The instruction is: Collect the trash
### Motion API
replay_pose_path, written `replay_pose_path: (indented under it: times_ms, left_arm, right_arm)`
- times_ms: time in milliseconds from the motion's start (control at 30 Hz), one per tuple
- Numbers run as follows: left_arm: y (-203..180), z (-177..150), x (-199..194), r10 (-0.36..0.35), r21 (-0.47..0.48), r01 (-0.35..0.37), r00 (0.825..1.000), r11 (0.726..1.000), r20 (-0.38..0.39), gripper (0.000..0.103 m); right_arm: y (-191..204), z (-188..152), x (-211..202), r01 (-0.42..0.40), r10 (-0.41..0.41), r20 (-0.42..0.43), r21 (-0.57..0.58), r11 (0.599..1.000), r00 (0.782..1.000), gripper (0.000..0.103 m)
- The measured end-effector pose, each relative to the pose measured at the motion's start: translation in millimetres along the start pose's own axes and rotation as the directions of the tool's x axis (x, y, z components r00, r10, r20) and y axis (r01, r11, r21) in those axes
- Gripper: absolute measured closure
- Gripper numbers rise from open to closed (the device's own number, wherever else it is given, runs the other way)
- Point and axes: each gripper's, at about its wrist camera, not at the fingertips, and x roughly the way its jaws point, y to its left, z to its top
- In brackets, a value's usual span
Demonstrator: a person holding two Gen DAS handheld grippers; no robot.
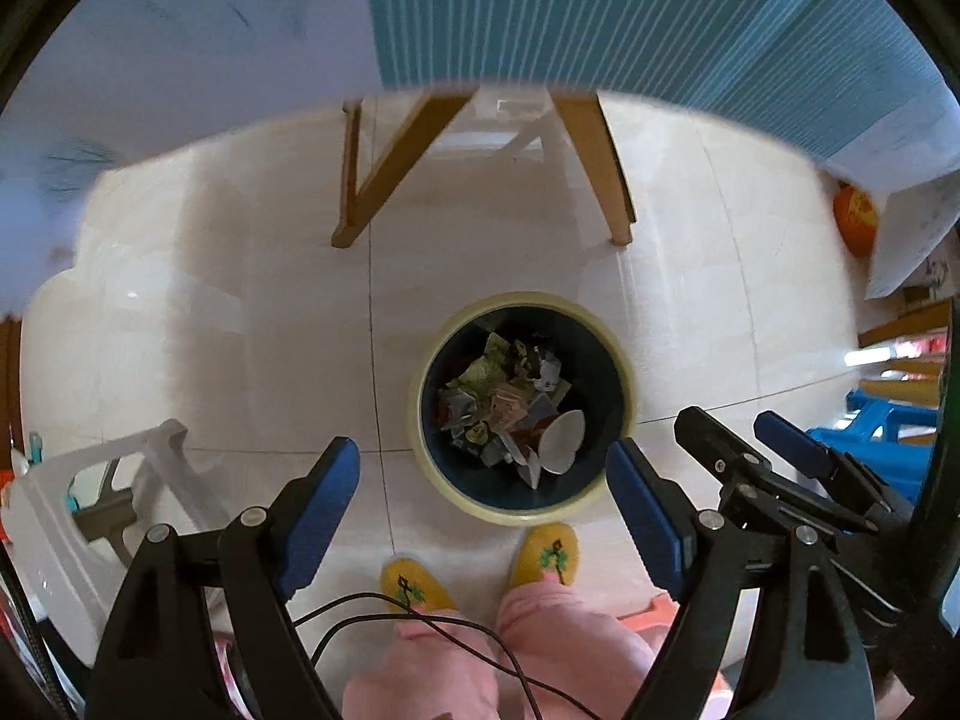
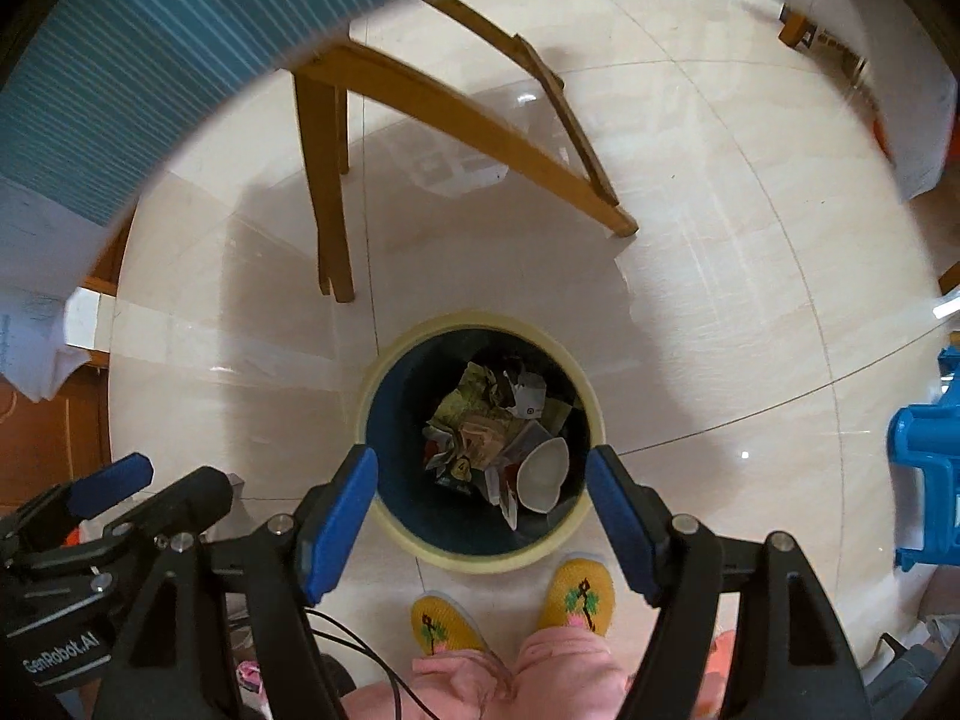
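Both grippers' jaws wide apart, empty, above yellow slippers, trash bin with perhaps a paper cup, wooden legs beyond.

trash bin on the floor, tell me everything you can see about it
The trash bin is round, with a pale yellow rim and a dark liner or inner wall. It stands upright and uncovered on the cream tiled floor, just ahead of the person's yellow slippers and near the wooden table legs. It is partly filled with crumpled wrappers and paper, plus a white crushed cup-like piece near its right side. Both tools are open above it, neither touching it.
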Motion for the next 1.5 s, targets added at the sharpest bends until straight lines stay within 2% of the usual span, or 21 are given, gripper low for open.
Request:
replay_pose_path:
  times_ms: [233, 400, 500, 667, 833, 967, 1033, 1267, 1500]
  left_arm:
    - [-11, 4, -91, 0.018, 0.009, -0.019, 0.999, 1.0, 0.044, 0.02]
    - [-18, 15, -170, 0.023, -0.003, -0.022, 0.993, 1.0, 0.118, 0.02]
    - [-22, 22, -217, 0.026, -0.001, -0.026, 0.983, 1.0, 0.18, 0.02]
    - [-27, 30, -293, 0.041, 0.001, -0.043, 0.952, 0.999, 0.302, 0.02]
    - [-24, 28, -343, 0.058, -0.011, -0.058, 0.92, 0.998, 0.388, 0.02]
    - [-23, 25, -363, 0.093, -0.032, -0.088, 0.891, 0.996, 0.445, 0.02]
    - [-20, 26, -369, 0.109, -0.047, -0.098, 0.882, 0.994, 0.458, 0.02]
    - [-15, 28, -372, 0.129, -0.078, -0.105, 0.866, 0.991, 0.483, 0.02]
    - [-17, 31, -371, 0.126, -0.086, -0.096, 0.862, 0.992, 0.49, 0.02]
  right_arm:
    - [21, 13, -85, 0.024, -0.024, 0.003, -0.044, 0.999, 1.0, 0.031]
    - [37, 31, -163, 0.001, 0.004, 0.061, -0.092, 0.996, 0.998, 0.031]
    - [46, 42, -207, -0.017, 0.031, 0.107, -0.121, 0.992, 0.994, 0.03]
    - [61, 54, -269, -0.032, 0.063, 0.192, -0.162, 0.986, 0.979, 0.03]
    - [73, 61, -319, -0.048, 0.097, 0.267, -0.184, 0.982, 0.959, 0.03]
    - [84, 61, -347, -0.039, 0.112, 0.318, -0.228, 0.973, 0.941, 0.031]
    - [88, 61, -357, -0.032, 0.115, 0.34, -0.239, 0.971, 0.934, 0.031]
    - [95, 59, -380, -0.015, 0.117, 0.412, -0.244, 0.97, 0.904, 0.031]
    - [95, 62, -384, 0.0, 0.113, 0.43, -0.255, 0.967, 0.896, 0.03]
